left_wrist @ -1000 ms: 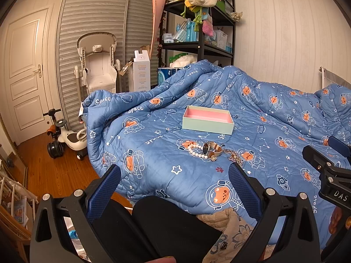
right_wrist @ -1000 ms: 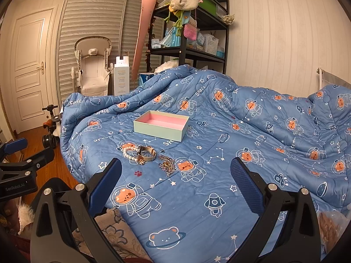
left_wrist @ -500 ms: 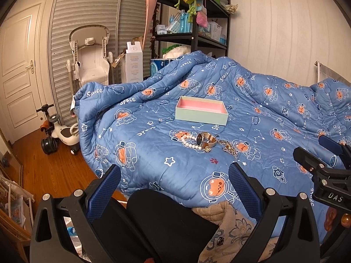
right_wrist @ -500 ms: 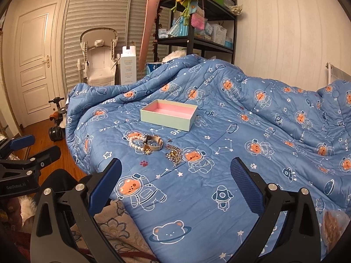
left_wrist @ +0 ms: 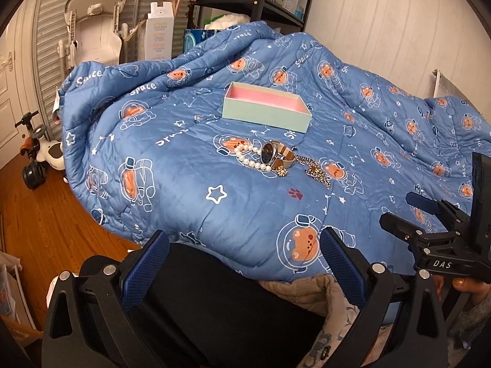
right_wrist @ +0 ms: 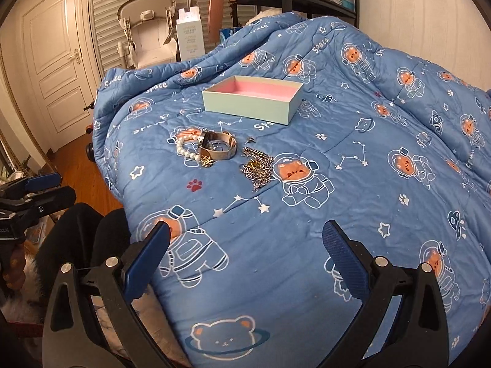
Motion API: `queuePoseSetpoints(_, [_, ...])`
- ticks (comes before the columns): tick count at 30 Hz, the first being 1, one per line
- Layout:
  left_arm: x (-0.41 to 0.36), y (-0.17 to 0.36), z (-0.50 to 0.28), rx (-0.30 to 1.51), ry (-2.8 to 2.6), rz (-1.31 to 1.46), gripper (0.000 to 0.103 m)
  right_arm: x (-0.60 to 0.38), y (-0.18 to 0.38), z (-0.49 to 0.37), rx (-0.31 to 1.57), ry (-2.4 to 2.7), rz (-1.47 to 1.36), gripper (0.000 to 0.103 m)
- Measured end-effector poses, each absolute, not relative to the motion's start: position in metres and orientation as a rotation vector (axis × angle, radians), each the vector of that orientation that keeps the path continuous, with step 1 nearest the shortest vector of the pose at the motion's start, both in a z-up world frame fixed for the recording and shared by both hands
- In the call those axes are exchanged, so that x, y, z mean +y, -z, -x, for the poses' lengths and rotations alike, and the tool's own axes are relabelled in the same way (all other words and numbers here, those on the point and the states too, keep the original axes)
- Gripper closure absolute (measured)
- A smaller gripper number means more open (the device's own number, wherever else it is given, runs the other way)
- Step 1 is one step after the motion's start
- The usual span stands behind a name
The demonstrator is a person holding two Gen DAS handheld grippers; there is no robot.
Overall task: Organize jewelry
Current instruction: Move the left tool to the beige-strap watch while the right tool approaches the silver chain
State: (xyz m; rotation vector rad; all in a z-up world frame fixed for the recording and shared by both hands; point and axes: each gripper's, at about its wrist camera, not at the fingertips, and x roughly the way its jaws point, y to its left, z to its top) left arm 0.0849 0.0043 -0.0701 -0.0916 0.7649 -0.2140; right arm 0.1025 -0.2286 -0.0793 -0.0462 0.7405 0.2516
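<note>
Right wrist — right tool [right_wrist: 245, 245] wide open, empty.

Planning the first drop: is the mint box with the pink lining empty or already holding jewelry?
Empty. The box shows only bare pink lining in both views.

Blue quilt [left_wrist: 190, 165] holds box [left_wrist: 266, 113], watch [left_wrist: 274, 157], bracelet [left_wrist: 245, 159], chains [left_wrist: 316, 170].

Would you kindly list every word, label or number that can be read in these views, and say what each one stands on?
"Space": printed many times on the blue quilt, some copies upside down.
"DAS": white letters on the body of the right gripper, in the left wrist view.
Tall white carton: lines of print, too small and blurred to read.
Left gripper body: a label cut off at the frame edge, unreadable.
The open box carries no text.
</note>
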Motion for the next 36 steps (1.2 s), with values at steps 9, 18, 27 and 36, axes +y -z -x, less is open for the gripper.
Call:
queuePoseSetpoints(9, [-0.007,0.087,-0.14,0.779,0.25,0.063,0.007,-0.242,0.102,-0.165,0.826,-0.268,0.027,0.006])
queuePoseSetpoints(18, [-0.022,0.109,-0.167,0.835,0.291,0.042,0.007,-0.224,0.13,-0.213,0.903,-0.34,0.118,0.047])
queuePoseSetpoints(27, [-0.031,0.114,-0.195,0.844,0.32,0.026,0.007,-0.225,0.143,-0.234,0.934,-0.339,0.074,0.075])
queuePoseSetpoints(36, [-0.061,0.113,-0.22,0.819,0.39,-0.055,0.007,-0.234,0.142,-0.233,0.936,-0.366,0.073,0.094])
